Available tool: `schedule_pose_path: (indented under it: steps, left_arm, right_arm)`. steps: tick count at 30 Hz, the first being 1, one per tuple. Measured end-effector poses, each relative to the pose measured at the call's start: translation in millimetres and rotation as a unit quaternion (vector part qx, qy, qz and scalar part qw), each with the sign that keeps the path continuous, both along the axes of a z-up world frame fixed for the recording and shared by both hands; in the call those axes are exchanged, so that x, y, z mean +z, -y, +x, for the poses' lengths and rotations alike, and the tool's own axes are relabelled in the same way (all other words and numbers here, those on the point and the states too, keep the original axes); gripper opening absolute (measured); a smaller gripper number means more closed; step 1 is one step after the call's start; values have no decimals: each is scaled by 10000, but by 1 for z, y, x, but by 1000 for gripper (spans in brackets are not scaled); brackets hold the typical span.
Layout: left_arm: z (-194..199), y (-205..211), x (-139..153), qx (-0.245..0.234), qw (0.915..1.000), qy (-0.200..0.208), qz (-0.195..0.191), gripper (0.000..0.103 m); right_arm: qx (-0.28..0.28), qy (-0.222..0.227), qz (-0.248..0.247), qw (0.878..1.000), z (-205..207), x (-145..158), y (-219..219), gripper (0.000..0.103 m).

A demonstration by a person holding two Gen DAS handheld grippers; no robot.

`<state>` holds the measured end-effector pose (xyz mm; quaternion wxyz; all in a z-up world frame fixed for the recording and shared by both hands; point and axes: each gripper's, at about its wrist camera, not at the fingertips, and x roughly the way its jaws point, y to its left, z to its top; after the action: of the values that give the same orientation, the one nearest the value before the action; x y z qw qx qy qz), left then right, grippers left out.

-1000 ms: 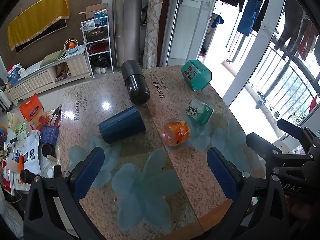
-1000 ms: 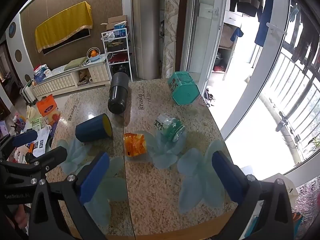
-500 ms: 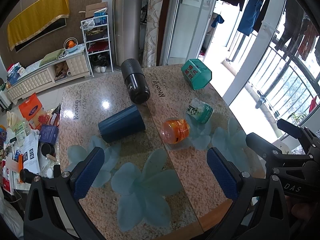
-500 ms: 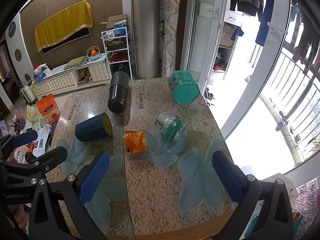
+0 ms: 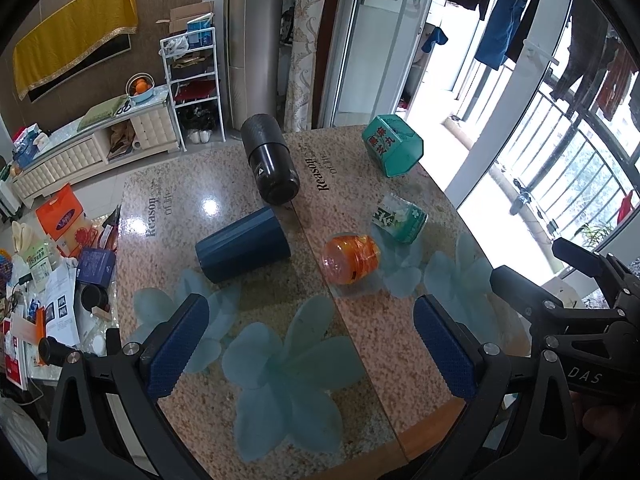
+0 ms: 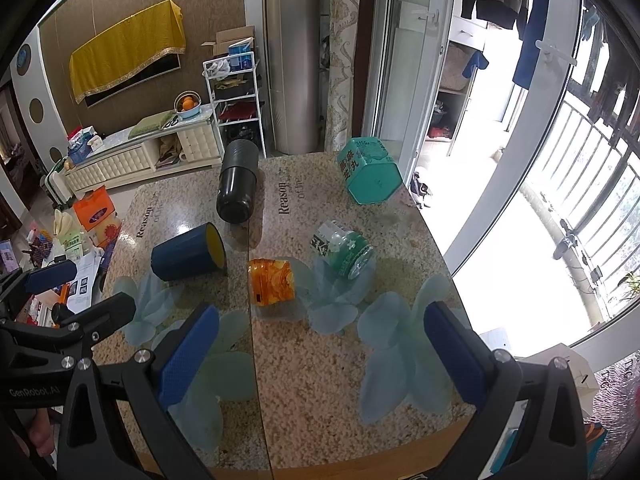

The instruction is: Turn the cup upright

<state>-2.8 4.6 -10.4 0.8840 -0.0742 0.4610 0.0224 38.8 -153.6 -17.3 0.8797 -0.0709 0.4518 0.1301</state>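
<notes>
A dark blue cup [image 5: 243, 249] with a yellow inside lies on its side on the stone table [image 5: 360, 356], mouth to the right; it also shows in the right wrist view [image 6: 188, 253]. My left gripper [image 5: 312, 344] is open and empty, above the table's near part, short of the cup. My right gripper [image 6: 320, 356] is open and empty, near the front edge, to the right of the cup.
On the table lie a black flask [image 5: 270, 166], an orange jar [image 5: 351, 258], a green-labelled jar [image 5: 398, 218] and a teal tin [image 5: 392, 145], all on their sides. Cluttered floor and papers [image 5: 52, 280] lie left of the table. A balcony railing [image 5: 580, 168] is at right.
The orange jar has rolled slightly on the table, turning about its own axis. Both grippers have stayed nearly still and open.
</notes>
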Motion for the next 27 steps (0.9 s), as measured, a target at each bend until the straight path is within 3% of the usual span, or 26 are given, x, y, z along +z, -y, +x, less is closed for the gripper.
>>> schedule_pose_path:
  steps: [11,19,27]
  left_arm:
    - [4,-2,1,-5,10000,-44,0,103]
    - [7,-12,-12,17,9990,-238,-379,103]
    - [16,-21,-35,398,9953,-637,-609,103]
  right_arm:
    - [17,-16,-13,10000,2,2,-2,103]
    - [4,-146,-65,9999,16,-1,4,103]
    - [254,-238,-267,9990,41,-4,8,103]
